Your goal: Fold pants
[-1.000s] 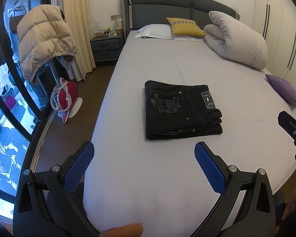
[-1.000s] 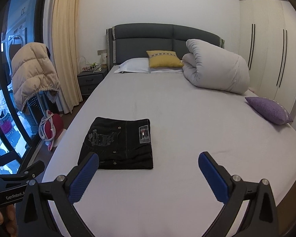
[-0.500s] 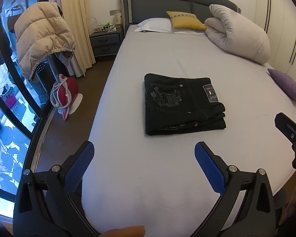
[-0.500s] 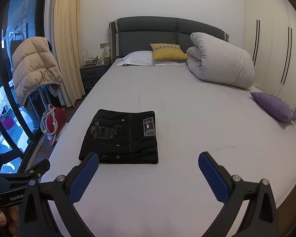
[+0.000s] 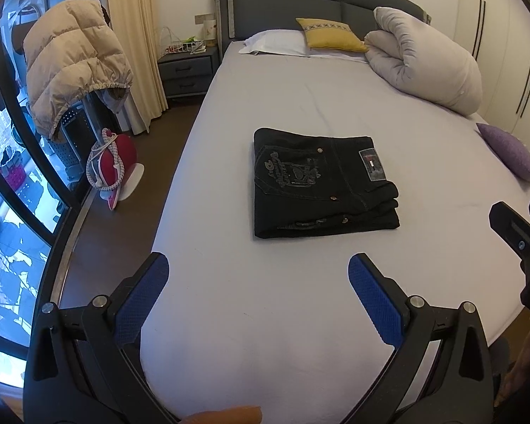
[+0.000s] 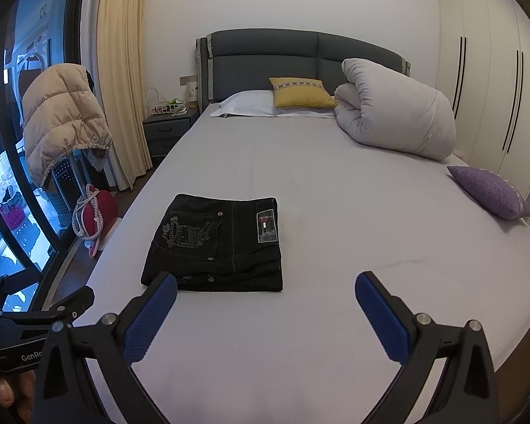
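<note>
Black pants (image 5: 321,183) lie folded into a flat rectangular stack on the grey bed sheet (image 5: 272,318), back pocket and label up. They also show in the right wrist view (image 6: 219,243). My left gripper (image 5: 258,284) is open and empty, held above the sheet short of the stack's near edge. My right gripper (image 6: 265,298) is open and empty, just short of the stack's near right corner. The right gripper's body shows at the right edge of the left wrist view (image 5: 519,236). The left gripper's body shows at the lower left of the right wrist view (image 6: 35,321).
A rolled white duvet (image 6: 395,113), a yellow cushion (image 6: 300,92) and a white pillow (image 6: 245,104) lie at the headboard. A purple cushion (image 6: 489,190) lies at the bed's right edge. A beige jacket (image 5: 74,67), a red bag (image 5: 115,162) and a nightstand (image 5: 187,72) stand left of the bed.
Both grippers have moved slightly, so the folded pants sit a little differently in each view. The pants have not moved on the bed. Both grippers stay open.
</note>
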`<state>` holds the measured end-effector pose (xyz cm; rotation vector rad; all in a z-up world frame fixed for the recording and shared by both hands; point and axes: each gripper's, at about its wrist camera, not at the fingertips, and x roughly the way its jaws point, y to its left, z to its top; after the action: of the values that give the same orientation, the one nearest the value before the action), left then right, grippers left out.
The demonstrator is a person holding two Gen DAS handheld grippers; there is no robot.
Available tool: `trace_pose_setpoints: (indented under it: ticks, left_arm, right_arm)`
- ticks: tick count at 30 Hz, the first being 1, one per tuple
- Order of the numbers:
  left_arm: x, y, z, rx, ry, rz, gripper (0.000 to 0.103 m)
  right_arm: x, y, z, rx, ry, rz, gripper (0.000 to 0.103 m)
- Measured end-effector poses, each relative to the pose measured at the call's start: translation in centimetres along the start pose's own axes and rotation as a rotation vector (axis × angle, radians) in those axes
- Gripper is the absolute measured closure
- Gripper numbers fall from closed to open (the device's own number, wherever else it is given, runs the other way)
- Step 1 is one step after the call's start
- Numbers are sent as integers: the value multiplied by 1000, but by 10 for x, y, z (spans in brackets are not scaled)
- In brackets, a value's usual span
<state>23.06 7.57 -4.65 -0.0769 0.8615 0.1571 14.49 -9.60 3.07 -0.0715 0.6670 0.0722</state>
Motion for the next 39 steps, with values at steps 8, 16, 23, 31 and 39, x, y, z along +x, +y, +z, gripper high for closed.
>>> trace_pose_setpoints:
  ticks: [8,16,23,31,39]
  left_arm:
    - [-2,0,-1,-5,4,-4,0]
    - [-2,1,-1,-12,8,-5,0]
    - [-2,2,-2,-15,11,-6,0]
    - [2,5,-3,-16,19,-5,0]
    - [3,4,-5,-14,26,-5,0]
  right_arm:
    - [2,0,-1,-9,4,-3,0]
    - [1,2,-2,-16,9,-2,0]
    - [2,2,-4,-21,15,0,0]
    - [2,1,-7,-24,23,2,0]
    - [2,1,-7,-25,25,2,0]
